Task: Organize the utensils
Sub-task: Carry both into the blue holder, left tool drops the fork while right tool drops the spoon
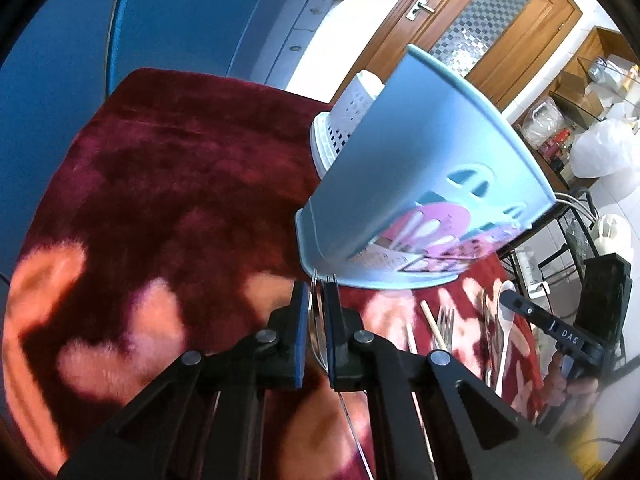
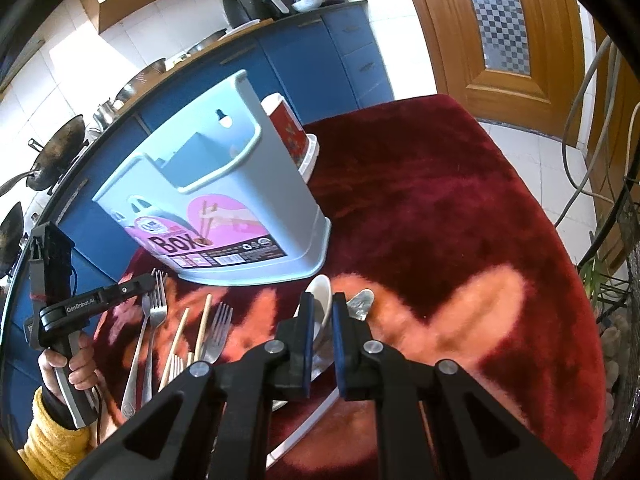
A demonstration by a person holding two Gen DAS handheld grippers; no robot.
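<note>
Left gripper (image 1: 316, 300), jaws closed on a metal fork (image 1: 316, 320); right gripper (image 2: 323, 320), nearly closed on a white spoon (image 2: 320, 300). The blue utensil box (image 2: 224, 200) lies at 11 o'clock of the right gripper, its opening upward; both grippers near.

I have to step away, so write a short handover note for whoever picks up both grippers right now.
Left gripper: shut on a thin metal utensil, near the base of the light blue plastic utensil box.
Right gripper: closed around the white ceramic spoon, low over the red plush cloth.
Done: nothing visible in the box yet.
Left: metal forks, wooden chopsticks and a metal spoon lie on the cloth.
</note>
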